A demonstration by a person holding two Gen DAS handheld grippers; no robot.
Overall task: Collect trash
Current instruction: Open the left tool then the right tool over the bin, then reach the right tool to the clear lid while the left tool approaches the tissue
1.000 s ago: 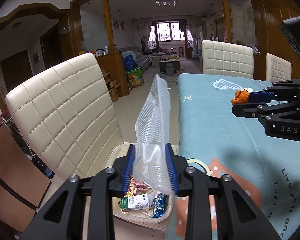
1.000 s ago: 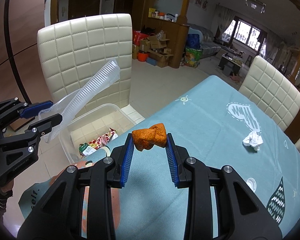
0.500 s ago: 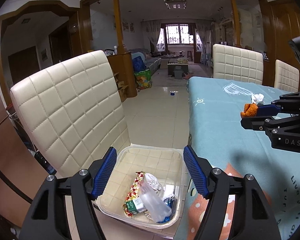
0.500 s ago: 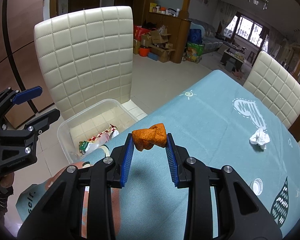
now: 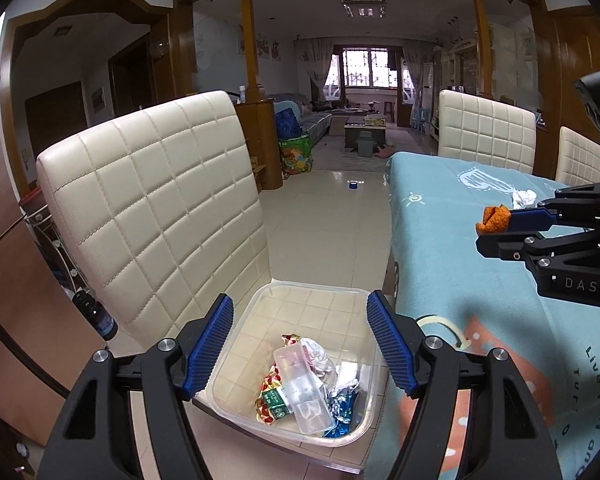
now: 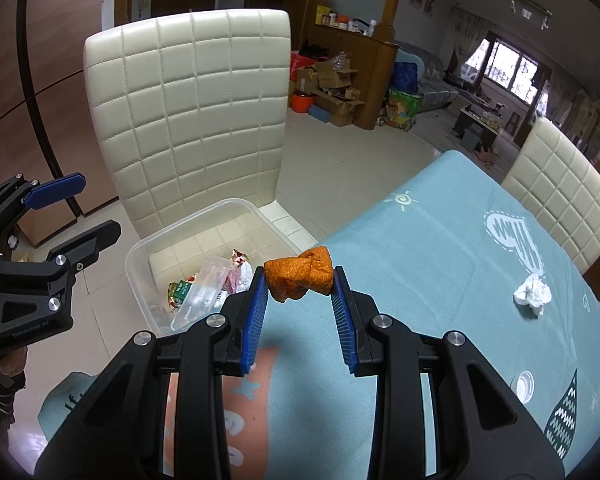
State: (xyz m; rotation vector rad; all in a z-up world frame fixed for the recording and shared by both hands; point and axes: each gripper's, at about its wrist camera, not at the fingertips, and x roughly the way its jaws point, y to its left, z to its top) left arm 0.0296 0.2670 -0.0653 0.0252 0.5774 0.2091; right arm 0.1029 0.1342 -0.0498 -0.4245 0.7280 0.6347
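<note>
Now the left tongs [image 5: 300,344] are held wide and empty above the bin [image 5: 236,364]; an orange lump [image 6: 300,278] is gripped by the right tongs [image 6: 300,292], marked "DAS".

A table under a teal patterned tablecloth [image 6: 440,240] runs along the right — on it, a crumpled white tissue [image 6: 534,294] sits well out toward the far side, alone on the cloth. Beside the table, a cream quilted chair [image 5: 152,208] carries a clear plastic bin [image 5: 236,334] on its seat — the bin rests squarely there, just off the table's edge.
</note>
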